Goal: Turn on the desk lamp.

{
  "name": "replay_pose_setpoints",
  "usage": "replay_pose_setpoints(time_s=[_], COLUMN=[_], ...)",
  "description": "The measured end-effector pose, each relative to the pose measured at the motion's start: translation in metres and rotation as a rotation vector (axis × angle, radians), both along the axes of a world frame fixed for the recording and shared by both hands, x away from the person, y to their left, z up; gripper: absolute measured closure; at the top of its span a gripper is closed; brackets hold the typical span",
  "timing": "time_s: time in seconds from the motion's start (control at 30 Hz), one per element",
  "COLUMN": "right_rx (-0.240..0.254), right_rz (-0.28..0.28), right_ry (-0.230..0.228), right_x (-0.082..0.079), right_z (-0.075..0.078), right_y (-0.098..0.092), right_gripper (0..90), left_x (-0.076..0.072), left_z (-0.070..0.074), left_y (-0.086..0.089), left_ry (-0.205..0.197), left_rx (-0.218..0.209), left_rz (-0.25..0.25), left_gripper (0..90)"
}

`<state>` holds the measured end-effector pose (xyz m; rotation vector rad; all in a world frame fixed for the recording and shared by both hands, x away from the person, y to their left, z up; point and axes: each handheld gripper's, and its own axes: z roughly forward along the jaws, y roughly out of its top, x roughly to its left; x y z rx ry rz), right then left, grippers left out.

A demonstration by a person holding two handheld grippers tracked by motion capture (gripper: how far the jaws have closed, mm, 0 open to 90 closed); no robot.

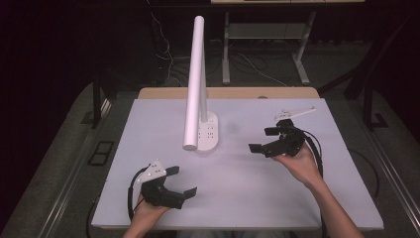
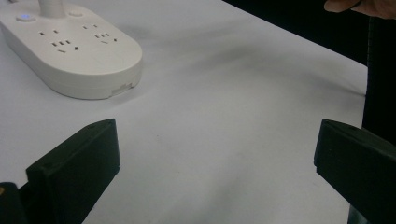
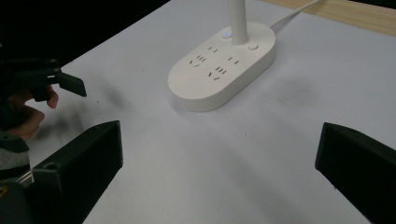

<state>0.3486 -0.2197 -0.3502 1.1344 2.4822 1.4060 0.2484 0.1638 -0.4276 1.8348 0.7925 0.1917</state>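
Note:
A white desk lamp stands mid-table on an oval base [image 1: 208, 132] with power sockets on top; its long tube head [image 1: 195, 74] slants toward me above the base. My left gripper [image 1: 182, 180] rests near the front left, open, with nothing between its jaws. My right gripper [image 1: 262, 140] hovers right of the base, also open and holding nothing. The left gripper view has the base [image 2: 70, 51] at upper left beyond the open gripper [image 2: 217, 158]. In the right gripper view the base [image 3: 224, 65] lies ahead of the open gripper [image 3: 219, 158], with the left gripper [image 3: 46, 77] far left.
A white sheet covers the table [image 1: 247, 198], with a wooden strip [image 1: 228, 92] along the back edge. The lamp's cable [image 3: 294, 14] runs off the back. Beyond the table, in the dark, are desk legs [image 1: 226, 54] and floor cables.

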Motion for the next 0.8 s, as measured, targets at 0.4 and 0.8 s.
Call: replay_pose_setpoints(time_s=[0.4,0.8], right_rx=[0.011,0.019], right_rz=[-0.010,-0.018], right_ry=[0.008,0.027], right_x=[0.026,0.050], right_z=[0.002,0.002], right_y=[0.021,0.037], right_gripper=[0.5,0.5], left_x=[0.000,0.000], left_z=[0.000,0.000], left_y=[0.000,0.001], left_ry=[-0.001,0.003], left_rx=[0.002,0.005], left_rz=[0.000,-0.003], left_gripper=[0.0,0.0])
